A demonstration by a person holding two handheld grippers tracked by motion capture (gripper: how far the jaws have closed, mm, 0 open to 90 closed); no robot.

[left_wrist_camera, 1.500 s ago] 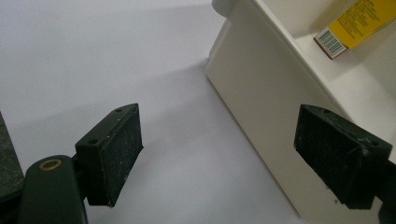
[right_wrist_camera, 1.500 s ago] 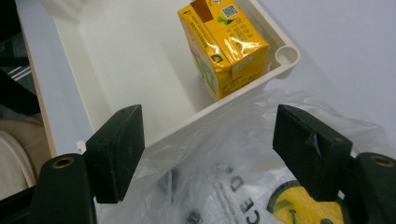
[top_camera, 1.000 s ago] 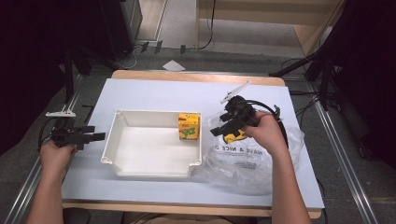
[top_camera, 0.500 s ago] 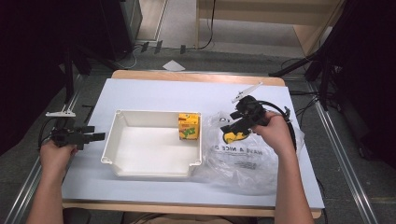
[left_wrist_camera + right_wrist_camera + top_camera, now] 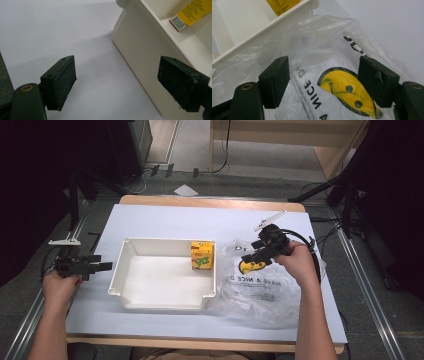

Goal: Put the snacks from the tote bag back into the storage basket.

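the right gripper [image 5: 261, 253] hangs over the clear plastic bag [image 5: 260, 290] near the worktop's right edge, jaws spread, nothing between them, aimed at the printed smiley. the yellow carton [image 5: 202, 256] stands in the white tray's [image 5: 162, 302] far right corner. it looks like the bag is about to be taken; next means lowering and pinching a fold of film. the left gripper [image 5: 95, 267] waits, spread, beside the tray's left wall.

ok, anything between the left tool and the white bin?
Nothing: bare table separates the left tool from the white bin; the left gripper view shows its open jaws beside the bin wall.
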